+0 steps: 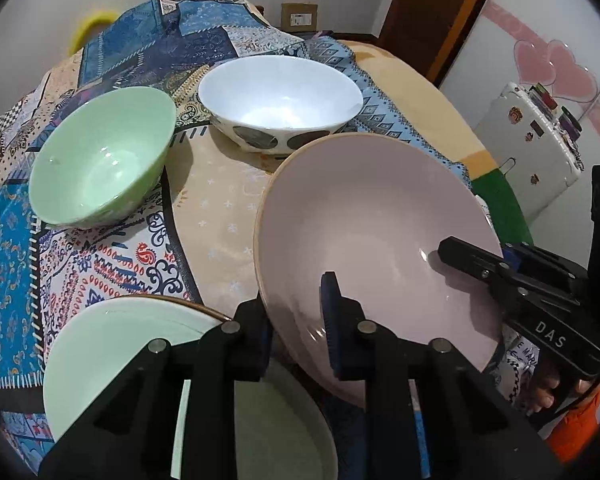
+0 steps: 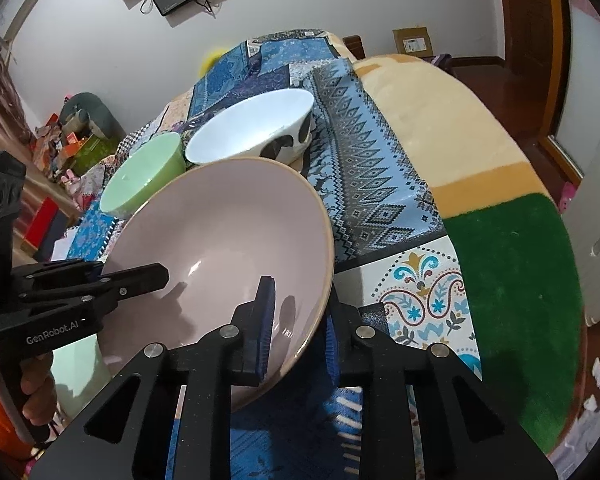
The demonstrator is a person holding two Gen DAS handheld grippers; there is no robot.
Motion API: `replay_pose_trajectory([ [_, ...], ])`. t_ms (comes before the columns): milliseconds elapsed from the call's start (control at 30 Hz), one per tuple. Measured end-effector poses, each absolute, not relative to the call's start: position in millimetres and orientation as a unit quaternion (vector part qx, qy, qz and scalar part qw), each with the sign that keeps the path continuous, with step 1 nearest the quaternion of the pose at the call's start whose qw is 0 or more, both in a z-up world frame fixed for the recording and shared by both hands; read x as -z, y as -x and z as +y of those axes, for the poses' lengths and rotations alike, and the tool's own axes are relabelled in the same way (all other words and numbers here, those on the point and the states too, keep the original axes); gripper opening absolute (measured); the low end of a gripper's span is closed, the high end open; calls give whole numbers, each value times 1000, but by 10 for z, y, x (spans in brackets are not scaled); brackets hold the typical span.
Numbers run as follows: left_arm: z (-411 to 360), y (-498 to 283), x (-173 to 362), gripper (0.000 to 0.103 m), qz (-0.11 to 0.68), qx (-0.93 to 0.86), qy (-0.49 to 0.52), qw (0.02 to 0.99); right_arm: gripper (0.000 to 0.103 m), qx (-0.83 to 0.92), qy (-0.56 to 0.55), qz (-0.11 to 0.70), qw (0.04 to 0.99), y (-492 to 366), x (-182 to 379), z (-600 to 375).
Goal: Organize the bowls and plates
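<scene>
Both grippers pinch the pink bowl [image 1: 364,240] rim: left gripper [image 1: 296,340] at six o'clock, right gripper [image 2: 296,336] opposite. Bowl is tilted beside the green plate [image 1: 112,344]. Judged step: joint lift; next calls for level carrying to a stack.

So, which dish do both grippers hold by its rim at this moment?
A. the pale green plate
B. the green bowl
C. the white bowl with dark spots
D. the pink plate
D: the left gripper and the right gripper each pinch opposite edges of the pink plate, while the green bowl, the white bowl and the pale green plate are in no gripper.
</scene>
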State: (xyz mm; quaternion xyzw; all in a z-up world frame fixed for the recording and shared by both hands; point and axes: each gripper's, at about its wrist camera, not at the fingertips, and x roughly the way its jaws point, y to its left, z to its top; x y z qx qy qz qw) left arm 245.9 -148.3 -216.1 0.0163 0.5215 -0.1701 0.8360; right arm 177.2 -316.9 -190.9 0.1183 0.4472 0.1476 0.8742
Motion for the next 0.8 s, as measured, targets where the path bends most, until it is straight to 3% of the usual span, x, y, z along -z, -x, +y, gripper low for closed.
replay_pose_trajectory([
  [800,-567,-1700,1328,22,449,128,23,884,20,-200,-83,380,900,-1522,1237,-2385],
])
